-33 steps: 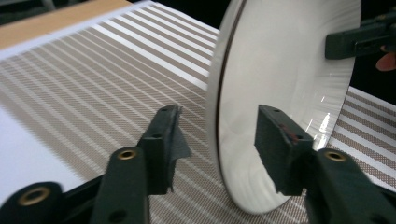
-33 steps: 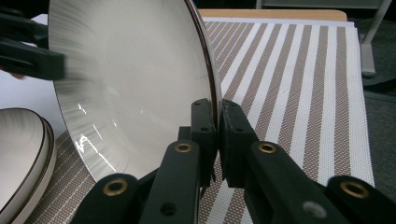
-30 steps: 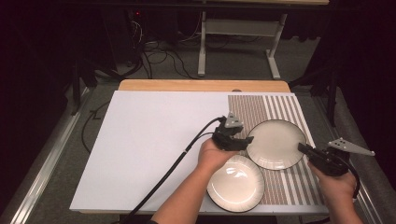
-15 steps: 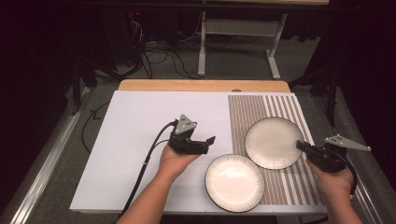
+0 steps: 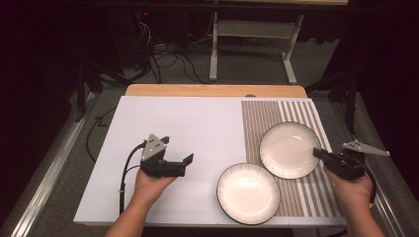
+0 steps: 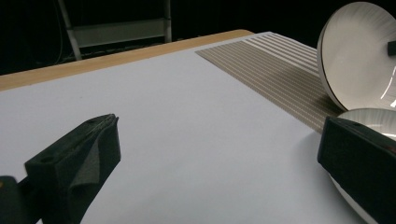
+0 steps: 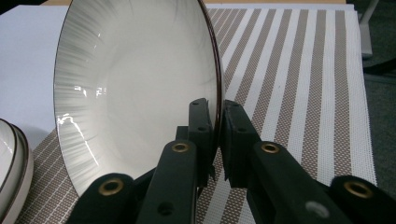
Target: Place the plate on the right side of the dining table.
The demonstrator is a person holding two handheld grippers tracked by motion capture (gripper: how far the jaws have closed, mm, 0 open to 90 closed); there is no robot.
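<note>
1. The right hand-held gripper (image 7: 216, 140) is clamped on the rim of the tilted plate (image 5: 289, 148), raised over the striped mat (image 5: 301, 192).
2. The left hand-held gripper (image 5: 184, 164), jaws just opened with nothing between them, sits well left of the second plate (image 5: 248, 191) on the bench (image 5: 197, 118).
3. Judged step: stacking; next, lower the held plate onto the second.

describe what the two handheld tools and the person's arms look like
Both are black two-jaw tools. The left tool carries a grey three-cornered plate on top and trails a black cable down beside the forearm; its jaw pads are chunky black blocks. The right tool has the same grey plate, and its linkage arms show brass-coloured rivets. Both forearms are bare, with no sleeves or gloves in view.
</note>
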